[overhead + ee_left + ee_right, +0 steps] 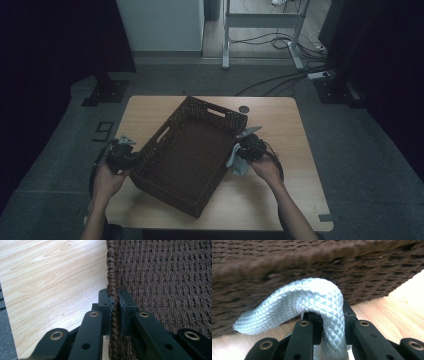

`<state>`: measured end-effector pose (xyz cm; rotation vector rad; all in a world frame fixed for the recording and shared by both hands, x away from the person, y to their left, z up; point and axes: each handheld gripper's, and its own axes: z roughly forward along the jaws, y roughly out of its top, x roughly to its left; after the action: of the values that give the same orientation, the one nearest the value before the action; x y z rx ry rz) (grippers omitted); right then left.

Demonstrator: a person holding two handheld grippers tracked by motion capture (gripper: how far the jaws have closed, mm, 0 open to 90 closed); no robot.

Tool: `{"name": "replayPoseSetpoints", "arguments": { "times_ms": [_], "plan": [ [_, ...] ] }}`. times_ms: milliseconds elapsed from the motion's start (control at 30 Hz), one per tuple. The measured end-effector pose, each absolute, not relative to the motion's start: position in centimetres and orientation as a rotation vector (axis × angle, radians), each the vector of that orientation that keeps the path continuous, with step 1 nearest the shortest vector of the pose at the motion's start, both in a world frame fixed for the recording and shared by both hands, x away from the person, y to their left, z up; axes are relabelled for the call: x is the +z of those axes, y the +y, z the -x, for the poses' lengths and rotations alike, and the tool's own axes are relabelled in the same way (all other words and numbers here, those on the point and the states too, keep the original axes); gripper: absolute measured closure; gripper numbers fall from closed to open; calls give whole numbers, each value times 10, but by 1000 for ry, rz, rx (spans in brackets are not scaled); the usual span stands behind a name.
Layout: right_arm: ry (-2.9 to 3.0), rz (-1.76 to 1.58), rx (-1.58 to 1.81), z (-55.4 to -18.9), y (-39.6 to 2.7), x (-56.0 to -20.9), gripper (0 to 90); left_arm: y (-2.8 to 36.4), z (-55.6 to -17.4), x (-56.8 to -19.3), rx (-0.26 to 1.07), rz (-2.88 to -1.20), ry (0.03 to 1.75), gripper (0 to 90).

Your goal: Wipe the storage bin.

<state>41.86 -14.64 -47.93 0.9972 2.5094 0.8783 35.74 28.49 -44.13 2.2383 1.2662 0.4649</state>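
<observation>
A dark brown woven basket (190, 152) sits askew in the middle of the wooden table (280, 125). My left gripper (122, 157) is shut on the basket's left rim (113, 290), one jaw outside the wall and one inside. My right gripper (245, 150) is shut on a pale blue textured cloth (237, 162), held just outside the basket's right wall. In the right gripper view the cloth (312, 302) arches up over the jaws and droops left, close in front of the basket wall (287, 270).
A small dark round grommet (244, 109) sits in the table top behind the basket. Beyond the table's far edge are a table frame's legs (260, 30) and cables (280, 75) on the floor. Dark curtains flank both sides.
</observation>
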Motion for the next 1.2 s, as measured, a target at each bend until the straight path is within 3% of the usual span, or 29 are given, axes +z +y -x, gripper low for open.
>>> {"name": "replayPoseSetpoints", "arguments": {
  "times_ms": [1200],
  "plan": [
    [2389, -1185, 826, -472, -188, -491, 756, 301, -373, -442, 408, -2250, 1176, 826]
  ]
}}
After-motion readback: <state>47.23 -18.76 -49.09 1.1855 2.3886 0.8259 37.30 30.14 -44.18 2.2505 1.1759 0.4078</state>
